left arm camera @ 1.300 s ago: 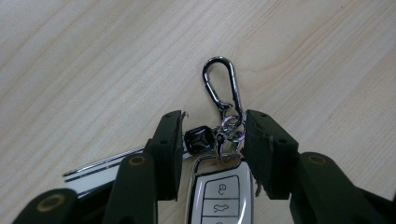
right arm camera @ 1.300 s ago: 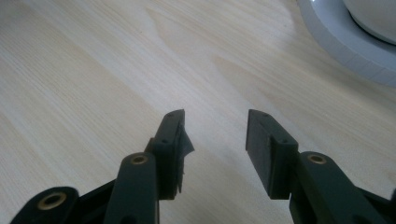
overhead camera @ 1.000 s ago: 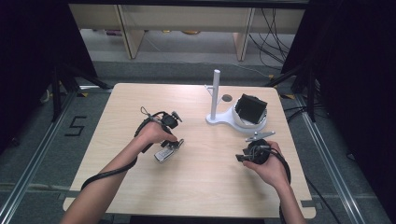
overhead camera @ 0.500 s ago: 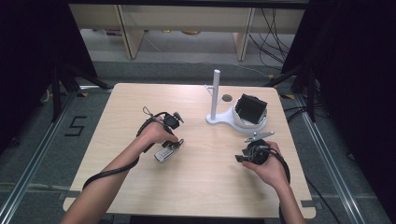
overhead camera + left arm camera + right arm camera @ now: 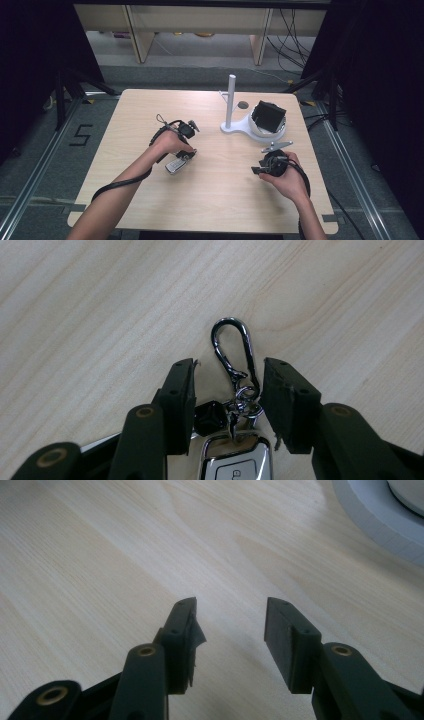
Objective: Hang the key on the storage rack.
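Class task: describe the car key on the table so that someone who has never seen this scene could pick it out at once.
On the pale wooden table, look left of the white stand, beside the person's left hand. The car key lies there, a shiny chrome fob with a silver carabiner clip, unlike the black block right of the stand.

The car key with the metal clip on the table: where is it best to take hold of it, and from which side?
Probably at the ring joint between the key fob and the carabiner clip. The key lies flat on the table, so come from above. The left hand-held gripper already straddles that joint, jaws open on either side. The narrow joint fits between them; the flat fob offers less edge.
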Tool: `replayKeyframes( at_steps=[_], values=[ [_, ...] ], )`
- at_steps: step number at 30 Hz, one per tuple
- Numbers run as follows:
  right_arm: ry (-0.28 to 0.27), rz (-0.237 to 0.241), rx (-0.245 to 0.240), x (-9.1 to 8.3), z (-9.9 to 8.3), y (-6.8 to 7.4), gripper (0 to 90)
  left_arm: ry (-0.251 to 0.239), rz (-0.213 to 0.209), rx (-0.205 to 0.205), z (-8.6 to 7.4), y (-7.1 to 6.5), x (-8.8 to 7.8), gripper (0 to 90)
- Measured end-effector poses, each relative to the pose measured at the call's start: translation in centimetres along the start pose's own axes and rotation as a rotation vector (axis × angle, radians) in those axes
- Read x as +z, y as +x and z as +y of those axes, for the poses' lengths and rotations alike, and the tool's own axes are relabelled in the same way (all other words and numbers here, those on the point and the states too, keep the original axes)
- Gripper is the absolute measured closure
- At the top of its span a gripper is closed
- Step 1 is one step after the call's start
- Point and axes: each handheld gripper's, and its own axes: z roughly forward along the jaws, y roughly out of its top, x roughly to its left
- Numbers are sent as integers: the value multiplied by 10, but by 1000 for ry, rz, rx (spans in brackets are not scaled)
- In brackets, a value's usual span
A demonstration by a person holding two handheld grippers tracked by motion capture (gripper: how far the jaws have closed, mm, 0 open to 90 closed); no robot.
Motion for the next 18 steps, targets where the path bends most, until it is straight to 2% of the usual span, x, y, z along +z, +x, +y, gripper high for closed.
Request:
replayKeyframes(
  at_steps=[2, 7, 12, 16, 18],
  values=[
    [17, 4, 3, -1, 0, 0, 568, 10, 0, 6, 1, 0, 0, 559],
    [18, 6, 6, -1, 0, 0, 567, 25, -1, 8, 1, 1, 2, 559],
    [24, 5, 6, 0, 0, 0, 564, 14, -1, -2, 1, -1, 7, 560],
    [25, 3, 7, 0, 0, 0, 564, 31, -2, 1, 1, -3, 8, 562],
    [24, 6, 6, 0, 0, 0, 563, 44, -2, 17, 1, -3, 9, 564]
  ],
)
